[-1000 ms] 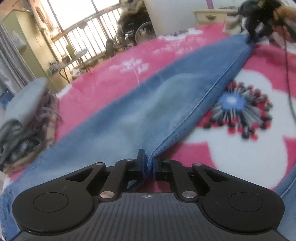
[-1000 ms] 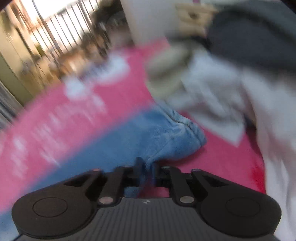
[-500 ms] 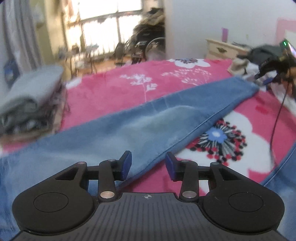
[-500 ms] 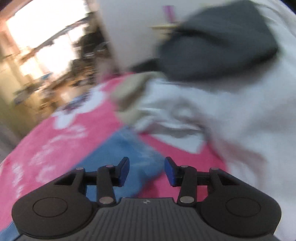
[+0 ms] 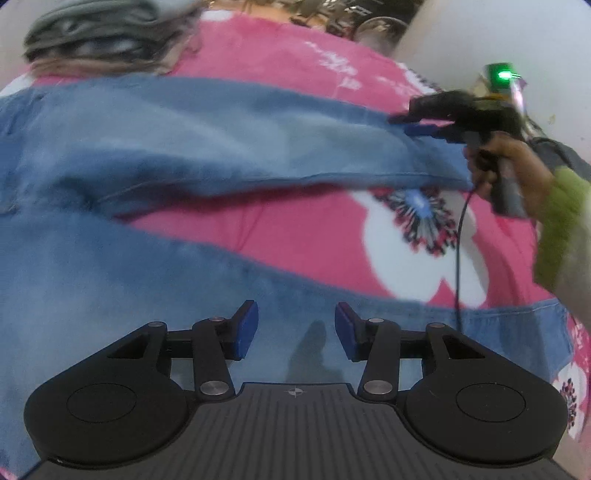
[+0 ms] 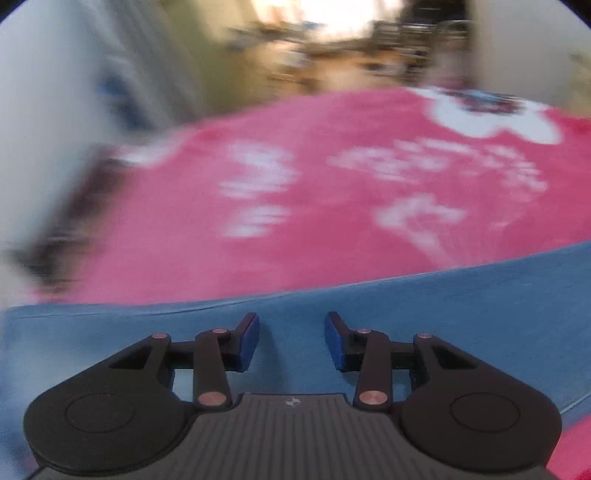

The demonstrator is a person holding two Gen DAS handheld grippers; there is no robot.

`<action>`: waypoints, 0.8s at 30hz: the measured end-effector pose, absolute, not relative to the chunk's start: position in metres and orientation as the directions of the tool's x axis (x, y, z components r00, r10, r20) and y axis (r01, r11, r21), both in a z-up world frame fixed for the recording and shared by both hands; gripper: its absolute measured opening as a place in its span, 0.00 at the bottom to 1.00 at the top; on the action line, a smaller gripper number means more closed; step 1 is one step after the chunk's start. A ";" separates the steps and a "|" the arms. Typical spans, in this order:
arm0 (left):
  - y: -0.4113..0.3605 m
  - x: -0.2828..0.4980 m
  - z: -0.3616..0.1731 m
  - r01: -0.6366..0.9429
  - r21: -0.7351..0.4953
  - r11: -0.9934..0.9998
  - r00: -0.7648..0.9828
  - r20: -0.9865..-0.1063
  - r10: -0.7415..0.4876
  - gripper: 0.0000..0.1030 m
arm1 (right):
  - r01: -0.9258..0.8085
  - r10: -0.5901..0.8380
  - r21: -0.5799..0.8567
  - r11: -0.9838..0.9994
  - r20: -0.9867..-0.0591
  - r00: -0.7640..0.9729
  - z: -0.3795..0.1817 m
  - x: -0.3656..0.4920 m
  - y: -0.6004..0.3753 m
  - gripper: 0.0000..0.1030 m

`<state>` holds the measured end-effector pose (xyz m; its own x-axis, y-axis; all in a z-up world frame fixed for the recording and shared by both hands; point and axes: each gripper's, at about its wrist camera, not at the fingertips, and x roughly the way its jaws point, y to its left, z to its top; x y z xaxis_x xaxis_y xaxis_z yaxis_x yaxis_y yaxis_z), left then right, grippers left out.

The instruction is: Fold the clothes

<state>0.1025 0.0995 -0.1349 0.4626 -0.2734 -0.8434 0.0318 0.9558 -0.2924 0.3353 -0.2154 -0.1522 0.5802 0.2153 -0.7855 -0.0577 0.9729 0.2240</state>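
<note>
The left claw [image 5: 295, 330] hangs over the near leg of the blue jeans [image 5: 184, 147], jaws apart and opening, gripping nothing. The right claw [image 6: 291, 339] is over the far leg, jaws apart and closing on nothing. The jeans lie spread on the pink flowered bed [image 5: 295, 229], beside a pile of folded clothes [image 5: 103, 29]

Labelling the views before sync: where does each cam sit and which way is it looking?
Left wrist: sits on the left gripper, looks down along its fingers at the jeans on the pink blanket; jaws opening, nothing between; also shows the right gripper, hand and green sleeve.
Right wrist: sits on the right gripper, looks across the jeans and blanket towards the blurred room; jaws closing, nothing between.
Shared: jeans, blanket.
</note>
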 end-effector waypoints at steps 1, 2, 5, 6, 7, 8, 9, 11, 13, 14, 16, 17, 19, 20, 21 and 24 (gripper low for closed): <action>0.104 0.099 -0.134 0.021 -0.286 0.958 0.462 -0.847 -0.263 0.45 | 0.000 0.186 0.234 0.972 -0.773 0.606 -0.148 0.337 -0.222 0.37; 0.108 0.095 -0.132 0.010 -0.280 0.960 0.466 -0.848 -0.252 0.45 | 0.057 0.155 0.245 0.968 -0.760 0.631 -0.143 0.339 -0.228 0.37; 0.121 0.086 -0.126 -0.025 -0.287 0.958 0.484 -0.842 -0.239 0.47 | 0.078 0.173 0.303 0.950 -0.717 0.675 -0.123 0.331 -0.230 0.39; 0.126 0.083 -0.124 -0.038 -0.293 0.955 0.487 -0.840 -0.238 0.47 | 0.036 0.217 0.328 0.944 -0.699 0.681 -0.114 0.325 -0.225 0.39; 0.130 0.080 -0.123 -0.051 -0.305 0.951 0.488 -0.838 -0.243 0.47 | -0.012 0.276 0.361 0.932 -0.691 0.668 -0.106 0.316 -0.220 0.39; 0.134 0.077 -0.121 -0.066 -0.325 0.944 0.487 -0.836 -0.254 0.48 | -0.064 0.357 0.406 0.911 -0.703 0.615 -0.103 0.308 -0.210 0.39; 0.137 0.074 -0.121 -0.082 -0.346 0.935 0.484 -0.834 -0.266 0.48 | -0.111 0.440 0.456 0.883 -0.720 0.536 -0.102 0.303 -0.197 0.39; 0.140 0.067 -0.119 -0.100 -0.382 0.919 0.482 -0.827 -0.291 0.48 | -0.169 0.566 0.545 0.821 -0.740 0.363 -0.105 0.294 -0.169 0.39; 0.141 0.058 -0.117 -0.111 -0.407 0.907 0.487 -0.818 -0.308 0.48 | -0.156 0.575 0.554 0.818 -0.779 0.251 -0.120 0.288 -0.142 0.39; 0.141 0.052 -0.116 -0.112 -0.417 0.902 0.491 -0.813 -0.314 0.49 | -0.152 0.554 0.533 0.832 -0.799 0.233 -0.130 0.286 -0.128 0.39; 0.140 0.039 -0.117 -0.123 -0.425 0.897 0.491 -0.811 -0.317 0.50 | -0.134 0.452 0.432 0.892 -0.844 0.290 -0.145 0.292 -0.114 0.38; 0.141 0.032 -0.119 -0.136 -0.423 0.896 0.487 -0.816 -0.311 0.50 | -0.115 0.373 0.356 0.928 -0.856 0.357 -0.149 0.298 -0.110 0.38; 0.145 0.019 -0.126 -0.170 -0.418 0.892 0.474 -0.829 -0.297 0.50 | -0.033 0.258 0.277 0.960 -0.837 0.482 -0.148 0.306 -0.109 0.38; 0.148 0.014 -0.130 -0.190 -0.421 0.887 0.466 -0.834 -0.296 0.50 | -0.016 0.246 0.277 0.961 -0.824 0.510 -0.145 0.307 -0.107 0.38; 0.152 0.008 -0.135 -0.210 -0.425 0.880 0.456 -0.839 -0.296 0.50 | -0.027 0.273 0.302 0.953 -0.816 0.510 -0.140 0.305 -0.102 0.41; 0.167 -0.006 -0.149 -0.272 -0.456 0.847 0.439 -0.842 -0.312 0.50 | -0.092 0.380 0.385 0.918 -0.790 0.482 -0.127 0.296 -0.082 0.41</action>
